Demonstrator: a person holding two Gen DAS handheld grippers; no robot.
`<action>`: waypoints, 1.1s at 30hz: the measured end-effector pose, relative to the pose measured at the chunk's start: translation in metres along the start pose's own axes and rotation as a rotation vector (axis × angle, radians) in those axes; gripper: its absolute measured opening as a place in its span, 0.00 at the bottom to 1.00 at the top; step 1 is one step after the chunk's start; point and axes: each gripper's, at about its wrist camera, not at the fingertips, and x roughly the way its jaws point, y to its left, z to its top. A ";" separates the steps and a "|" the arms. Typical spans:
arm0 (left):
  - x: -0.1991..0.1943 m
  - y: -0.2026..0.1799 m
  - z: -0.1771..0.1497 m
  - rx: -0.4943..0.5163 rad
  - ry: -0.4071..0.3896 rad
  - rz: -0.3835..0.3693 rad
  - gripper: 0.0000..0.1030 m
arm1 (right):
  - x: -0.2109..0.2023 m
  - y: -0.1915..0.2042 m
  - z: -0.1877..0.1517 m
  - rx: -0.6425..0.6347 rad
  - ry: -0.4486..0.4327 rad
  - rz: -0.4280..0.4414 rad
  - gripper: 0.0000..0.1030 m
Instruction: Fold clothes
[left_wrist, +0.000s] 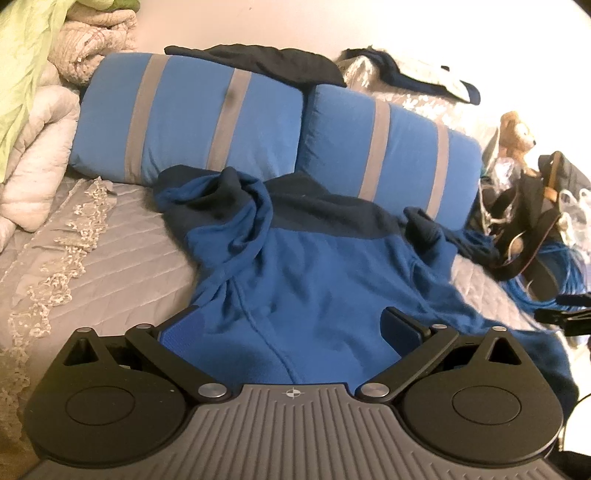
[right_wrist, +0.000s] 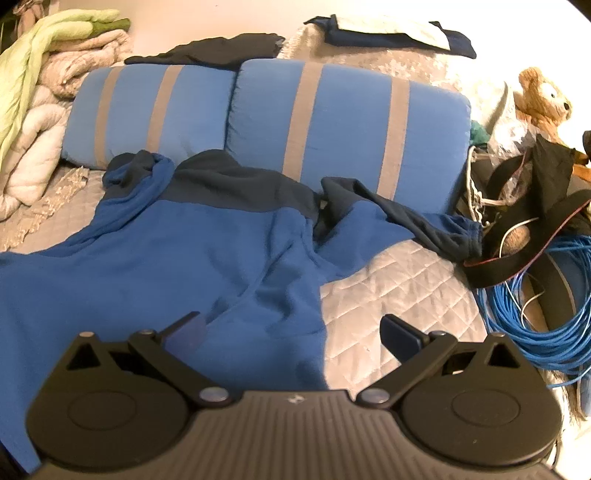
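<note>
Both the left gripper (left_wrist: 291, 326) and the right gripper (right_wrist: 293, 332) are held spread wide and empty above the blue sweatshirt (left_wrist: 314, 280) laid on the quilted bedspread (right_wrist: 388, 295), its hem being cut off below.

A lived-in home bedroom: a bed (right_wrist: 388, 280) under a quilted grey cover, two blue striped pillows (right_wrist: 332, 125) well ahead of the claw, bundled duvets (left_wrist: 40, 147) piled off to the left, a teddy bear (right_wrist: 543, 99) and coiled blue cable (right_wrist: 535, 314) cluttering the right.
</note>
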 end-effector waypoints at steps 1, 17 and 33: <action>-0.001 0.001 0.001 -0.004 -0.005 -0.007 1.00 | 0.000 -0.003 0.001 0.005 0.002 -0.001 1.00; -0.016 0.017 0.009 0.059 -0.074 0.026 1.00 | -0.005 -0.078 -0.007 0.148 0.039 0.102 1.00; -0.042 0.086 0.004 -0.112 -0.068 -0.067 1.00 | 0.022 -0.140 -0.067 0.474 0.158 0.648 0.79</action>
